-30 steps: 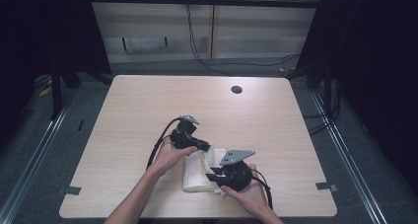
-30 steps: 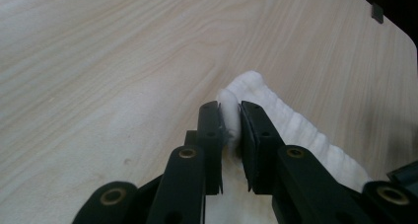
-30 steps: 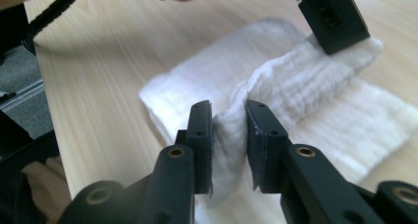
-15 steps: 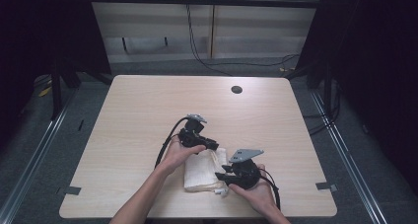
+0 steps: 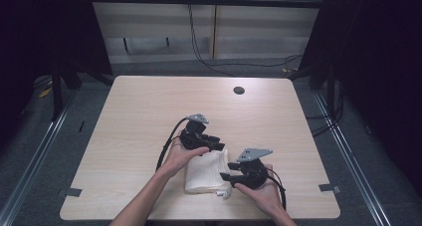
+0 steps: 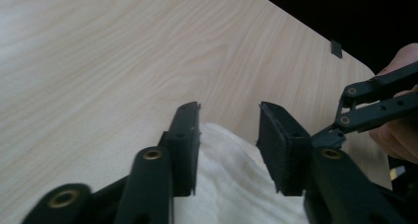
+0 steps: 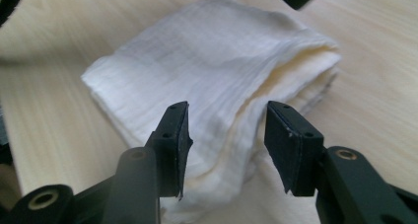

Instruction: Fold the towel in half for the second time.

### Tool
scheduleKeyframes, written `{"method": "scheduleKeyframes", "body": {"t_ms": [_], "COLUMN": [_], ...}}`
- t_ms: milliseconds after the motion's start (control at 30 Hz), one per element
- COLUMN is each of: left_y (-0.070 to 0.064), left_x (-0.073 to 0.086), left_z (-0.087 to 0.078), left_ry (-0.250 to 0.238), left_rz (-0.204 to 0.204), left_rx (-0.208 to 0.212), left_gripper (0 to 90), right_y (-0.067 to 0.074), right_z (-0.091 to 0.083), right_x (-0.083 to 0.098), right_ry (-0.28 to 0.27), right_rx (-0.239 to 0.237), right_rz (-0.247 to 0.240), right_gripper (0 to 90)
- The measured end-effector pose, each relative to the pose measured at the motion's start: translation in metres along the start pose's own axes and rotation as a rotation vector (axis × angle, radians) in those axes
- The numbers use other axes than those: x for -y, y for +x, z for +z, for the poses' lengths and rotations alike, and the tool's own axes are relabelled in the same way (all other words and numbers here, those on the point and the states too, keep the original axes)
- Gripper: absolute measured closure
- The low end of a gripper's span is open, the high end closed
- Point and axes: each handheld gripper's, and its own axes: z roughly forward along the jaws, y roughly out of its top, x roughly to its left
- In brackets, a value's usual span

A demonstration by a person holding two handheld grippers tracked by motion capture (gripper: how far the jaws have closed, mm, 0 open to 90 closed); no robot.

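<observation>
My left gripper (image 6: 229,135) has its jaws spread, pads clear of the cream cloth (image 6: 231,184) that lies just under and between them; they have just been opening. My right gripper (image 7: 226,135) stands the same way, jaws parted with the cloth's thick layered edge (image 7: 231,135) between them but not pinched, and these too have just been opening. The cloth (image 5: 206,171) lies folded into a compact, roughly square stack near the front edge of the wooden table (image 5: 149,111), between my two hands.

I judge the folding itself done: the stack holds its shape unaided, and what is left is mainly drawing both grippers away, perhaps neatening the edges.

Compared with a second ago, my right hand (image 5: 259,191) has shifted outward to the right of the cloth, my left hand (image 5: 181,154) has barely moved, and the cloth now sits released.
</observation>
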Motion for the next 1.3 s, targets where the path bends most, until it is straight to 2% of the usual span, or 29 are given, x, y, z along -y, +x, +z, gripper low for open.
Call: {"method": "scheduleKeyframes", "body": {"t_ms": [67,133,200,267,333,500,567,633,667,700,767,833,900,967,1033,1133,1200,1300], "left_y": [-0.001,-0.002,-0.001,-0.001,-0.001,0.0,0.0,0.0,-0.002,-0.004,-0.007,-0.01,-0.012,-0.012,-0.011,-0.01,-0.01,-0.009], "left_x": [0.0,0.001,0.003,0.005,0.009,0.022,0.026,0.029,0.031,0.033,0.038,0.043,0.051,0.061,0.072,0.09,0.101,0.118], "left_z": [-0.003,-0.006,-0.011,-0.017,-0.026,-0.051,-0.061,-0.07,-0.074,-0.078,-0.086,-0.094,-0.102,-0.11,-0.118,-0.131,-0.14,-0.147], "left_ry": [0.006,0.011,0.018,0.014,0.025,0.007,-0.005,0.0,0.003,0.005,-0.003,-0.001,-0.009,-0.007,-0.005,-0.001,-0.011,-0.031], "left_rz": [0.004,0.01,0.016,0.014,0.028,0.027,0.017,-0.01,-0.013,-0.008,-0.008,0.005,-0.005,-0.015,-0.037,-0.05,-0.079,-0.094], "left_rx": [-0.005,-0.021,-0.041,-0.056,-0.082,-0.133,-0.145,-0.127,-0.138,-0.148,-0.141,-0.157,-0.161,-0.192,-0.198,-0.246,-0.269,-0.291], "left_gripper": [55.6,54.7,53.6,51.3,49.1,46.7,44.4,41.6,40.9,40.0,38.5,35.7,31.8,31.1,29.8,29.9,29.5,29.9], "right_y": [-0.004,-0.006,-0.01,-0.015,-0.02,-0.031,-0.034,-0.036,-0.037,-0.038,-0.039,-0.04,-0.042,-0.043,-0.044,-0.048,-0.051,-0.058], "right_z": [0.0,0.001,0.002,0.001,-0.001,-0.006,-0.011,-0.016,-0.019,-0.021,-0.026,-0.032,-0.039,-0.047,-0.053,-0.062,-0.069,-0.075], "right_x": [-0.001,-0.002,-0.004,-0.008,-0.01,-0.01,-0.01,-0.011,-0.012,-0.012,-0.013,-0.013,-0.011,-0.009,-0.004,0.006,0.013,0.027], "right_ry": [-0.009,0.006,0.012,0.008,0.016,0.018,0.0,-0.013,-0.016,-0.019,-0.033,-0.044,-0.063,-0.081,-0.087,-0.085,-0.092,-0.126], "right_rx": [0.006,0.021,0.052,0.039,0.067,0.095,0.092,0.077,0.078,0.074,0.062,0.061,0.068,0.078,0.088,0.109,0.125,0.163], "right_rz": [0.014,0.016,0.016,0.041,0.031,0.031,0.036,0.041,0.042,0.038,0.041,0.046,0.05,0.057,0.061,0.07,0.086,0.117], "right_gripper": [52.3,52.3,52.2,52.3,54.1,56.3,56.6,57.6,57.5,57.5,56.9,55.4,54.0,52.0,50.8,48.6,45.9,41.3]}}
